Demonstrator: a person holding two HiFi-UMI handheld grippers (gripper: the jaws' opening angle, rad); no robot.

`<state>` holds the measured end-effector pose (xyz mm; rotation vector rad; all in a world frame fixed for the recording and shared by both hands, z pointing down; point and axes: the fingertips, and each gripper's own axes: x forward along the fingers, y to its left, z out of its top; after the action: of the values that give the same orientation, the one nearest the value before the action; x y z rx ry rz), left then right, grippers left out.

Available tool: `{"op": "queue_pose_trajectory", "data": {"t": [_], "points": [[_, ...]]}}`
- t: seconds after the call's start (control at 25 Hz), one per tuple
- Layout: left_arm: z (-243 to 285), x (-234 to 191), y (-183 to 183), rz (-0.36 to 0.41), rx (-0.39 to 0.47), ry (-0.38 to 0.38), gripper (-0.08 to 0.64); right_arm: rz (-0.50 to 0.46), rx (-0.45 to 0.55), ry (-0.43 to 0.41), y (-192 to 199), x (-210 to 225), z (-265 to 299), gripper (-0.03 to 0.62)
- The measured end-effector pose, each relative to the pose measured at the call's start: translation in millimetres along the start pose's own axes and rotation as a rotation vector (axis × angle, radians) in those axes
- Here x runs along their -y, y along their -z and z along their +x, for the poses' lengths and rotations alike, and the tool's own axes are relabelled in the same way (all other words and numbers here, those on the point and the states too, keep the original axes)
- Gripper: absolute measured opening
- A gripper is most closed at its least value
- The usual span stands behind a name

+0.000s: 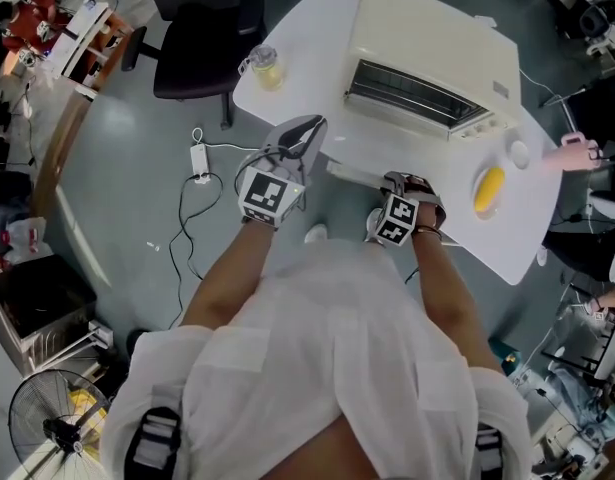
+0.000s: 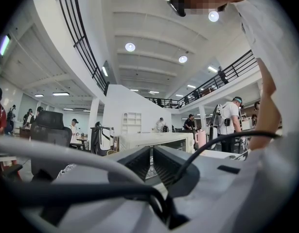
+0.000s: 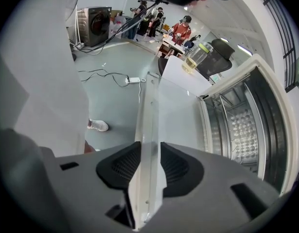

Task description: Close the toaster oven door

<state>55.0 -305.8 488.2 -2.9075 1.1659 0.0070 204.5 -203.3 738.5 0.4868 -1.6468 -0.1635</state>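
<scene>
A cream toaster oven [image 1: 427, 38] stands on the white table [image 1: 307, 38], its door [image 1: 372, 153] folded down flat toward me and the cavity [image 3: 241, 125] with its wire rack exposed. My right gripper [image 1: 392, 183] is at the door's front edge. In the right gripper view its pads [image 3: 121, 165] press on both sides of the pale door handle [image 3: 148, 125], so my right gripper [image 3: 148, 161] is shut on it. My left gripper [image 1: 309, 128] hovers at the door's left end, jaws together and nothing between them. In its own view my left gripper [image 2: 150, 161] points at the oven [image 2: 159, 141].
A jar of yellow liquid [image 1: 265, 66] sits at the table's left corner, and a yellow item on a plate [image 1: 490, 190] to the oven's right. A black office chair [image 1: 202, 43] stands left of the table. A power strip with cables [image 1: 199, 163] lies on the floor.
</scene>
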Motion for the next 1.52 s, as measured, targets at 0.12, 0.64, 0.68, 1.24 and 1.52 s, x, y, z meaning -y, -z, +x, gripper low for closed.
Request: {"op": "queue_pose_trajectory", "data": {"t": [0.12, 0.64, 0.68, 1.24, 1.52], "points": [[0.2, -0.3, -0.6, -0.002, 0.002, 0.001, 0.021, -0.002, 0.001, 0.024, -0.3, 2.4, -4.2, 0.12], [1.4, -6.3, -13.9, -0.007, 0.038, -0.011, 0.021, 0.036, 0.036, 0.135, -7.7, 27.4, -46.0, 0.057], [0.8, -6.8, -13.7, -0.008, 0.035, -0.013, 0.021, 0.036, 0.039, 0.149, -8.7, 30.6, -51.1, 0.054], [12.8, -3.0, -25.7, -0.013, 0.056, 0.013, 0.021, 0.005, 0.043, 0.317, -12.3, 112.7, -104.1, 0.025], [16.4, -6.0, -28.4, -0.003, 0.056, 0.004, 0.021, -0.02, 0.028, 0.363, -11.1, 140.4, -113.3, 0.026]]}}
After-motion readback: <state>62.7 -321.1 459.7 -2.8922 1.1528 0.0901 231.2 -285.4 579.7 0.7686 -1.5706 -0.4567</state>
